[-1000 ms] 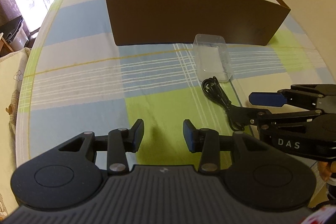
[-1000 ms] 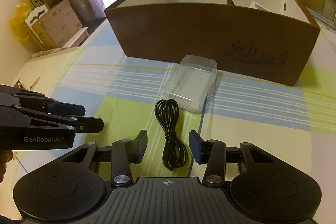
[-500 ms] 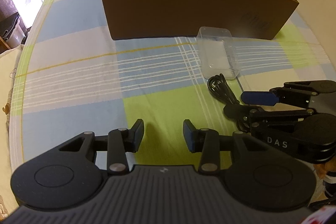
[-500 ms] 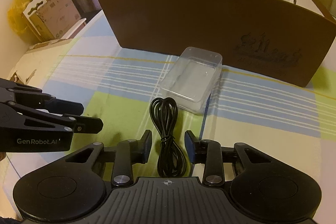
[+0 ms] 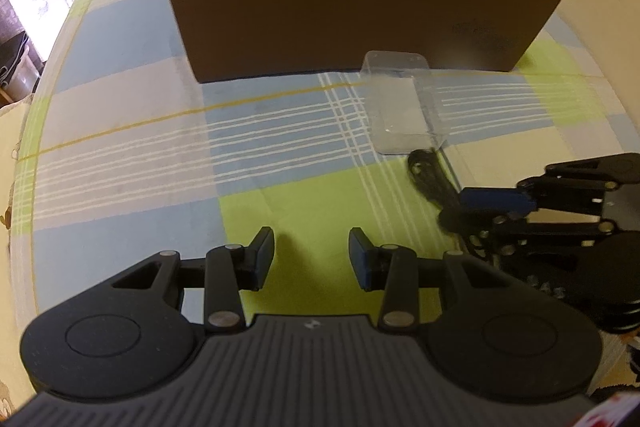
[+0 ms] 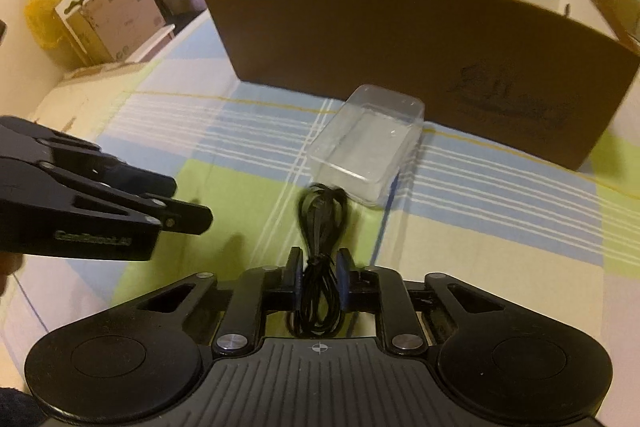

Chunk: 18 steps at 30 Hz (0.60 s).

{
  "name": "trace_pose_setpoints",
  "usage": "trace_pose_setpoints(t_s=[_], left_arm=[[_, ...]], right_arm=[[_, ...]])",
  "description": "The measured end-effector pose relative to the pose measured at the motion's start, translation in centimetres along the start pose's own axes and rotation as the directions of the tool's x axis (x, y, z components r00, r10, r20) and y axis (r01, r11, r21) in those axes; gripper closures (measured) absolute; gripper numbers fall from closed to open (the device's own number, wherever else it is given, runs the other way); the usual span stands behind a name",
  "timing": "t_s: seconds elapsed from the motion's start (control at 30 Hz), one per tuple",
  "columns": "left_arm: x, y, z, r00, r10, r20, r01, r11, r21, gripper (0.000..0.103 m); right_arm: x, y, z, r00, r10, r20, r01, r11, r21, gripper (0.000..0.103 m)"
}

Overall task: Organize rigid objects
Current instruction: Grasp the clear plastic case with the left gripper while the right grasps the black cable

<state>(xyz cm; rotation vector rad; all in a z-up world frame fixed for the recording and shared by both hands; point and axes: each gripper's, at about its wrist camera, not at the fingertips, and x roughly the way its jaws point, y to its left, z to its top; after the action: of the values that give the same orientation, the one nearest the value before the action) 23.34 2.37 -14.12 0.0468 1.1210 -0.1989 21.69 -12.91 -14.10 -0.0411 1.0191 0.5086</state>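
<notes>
Left wrist view
Left gripper [image 5: 311, 254]: jaws apart, nothing between them, over a green square of the tablecloth [image 5: 120, 155].
Box [image 5: 360, 15]: brown, open-topped, at the far edge.
Case [image 5: 402, 109]: clear plastic, in front of the box.
Cable [image 5: 430, 175]: black coil, just beside the case, at the right gripper [image 5: 460, 207].

Right wrist view
Right gripper [image 6: 319, 277]: jaws have just been closing, now clamped on the cable [image 6: 320, 227].
Cable's far loop: lies near the case [image 6: 366, 145].
Left gripper [image 6: 172, 207]: at the left, apart from the cable.
</notes>
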Motion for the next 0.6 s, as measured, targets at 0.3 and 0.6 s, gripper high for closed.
trace_pose_setpoints(t_s=[0.3, 0.6], left_arm=[[0.6, -2.5, 1.2, 0.999, -0.036, 0.022, 0.035, 0.997, 0.063, 0.059], [1.7, -4.7, 3.0, 0.995, -0.085, 0.044, 0.080, 0.992, 0.100, 0.051]], right_arm=[[-3.3, -3.2, -0.6, 0.993, -0.107, 0.055, 0.101, 0.989, 0.104, 0.091], [-3.1, -8.0, -1.6, 0.963, -0.270, 0.004, 0.259, 0.927, 0.272, 0.091]])
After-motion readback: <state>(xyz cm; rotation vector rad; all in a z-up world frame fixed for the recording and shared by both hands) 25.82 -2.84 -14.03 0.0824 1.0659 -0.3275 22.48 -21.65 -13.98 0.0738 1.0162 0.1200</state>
